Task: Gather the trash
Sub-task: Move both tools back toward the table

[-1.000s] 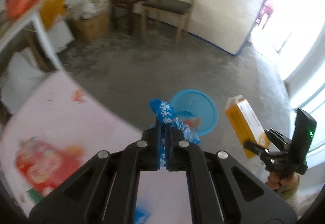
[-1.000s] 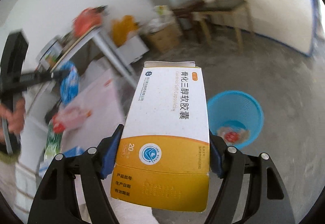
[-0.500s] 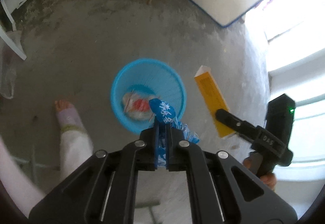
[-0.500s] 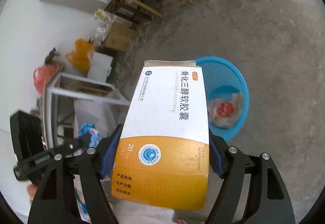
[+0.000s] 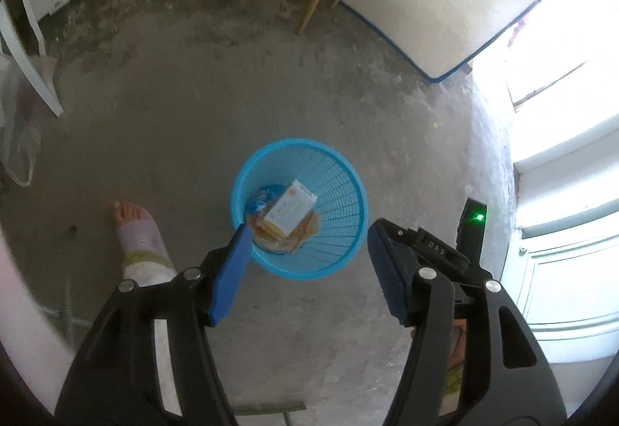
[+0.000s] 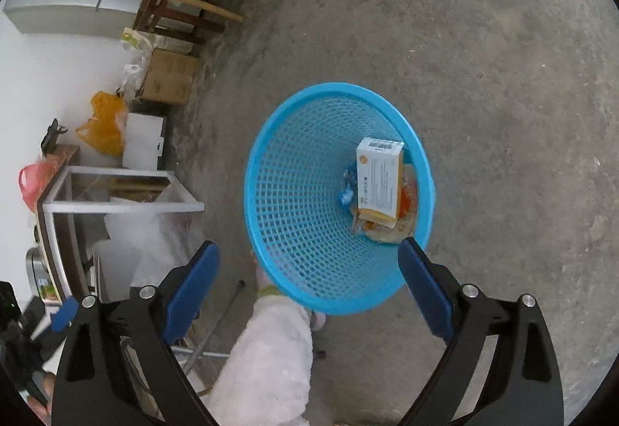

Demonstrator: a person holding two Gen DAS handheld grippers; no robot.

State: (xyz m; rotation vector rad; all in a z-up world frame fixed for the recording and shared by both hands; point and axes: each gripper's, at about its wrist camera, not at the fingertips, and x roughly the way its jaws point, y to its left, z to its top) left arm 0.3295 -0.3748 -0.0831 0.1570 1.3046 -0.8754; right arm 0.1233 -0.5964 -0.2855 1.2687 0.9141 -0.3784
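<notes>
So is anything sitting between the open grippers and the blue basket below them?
Nothing visible does. The left gripper and right gripper both hang open and empty above the blue basket, with only open air between. The medicine box and blue wrapper already lie inside it on other trash.

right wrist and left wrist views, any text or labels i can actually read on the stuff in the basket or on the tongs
"DAS": moulded on the black body of the right tongs, read in the left wrist view; the letters are small.
Medicine box in the blue basket: a barcode and lines of print, too small to read.
Blue wrapper beside the box: pattern only, nothing readable.
Cardboard box by the wall: marks too blurred.
</notes>
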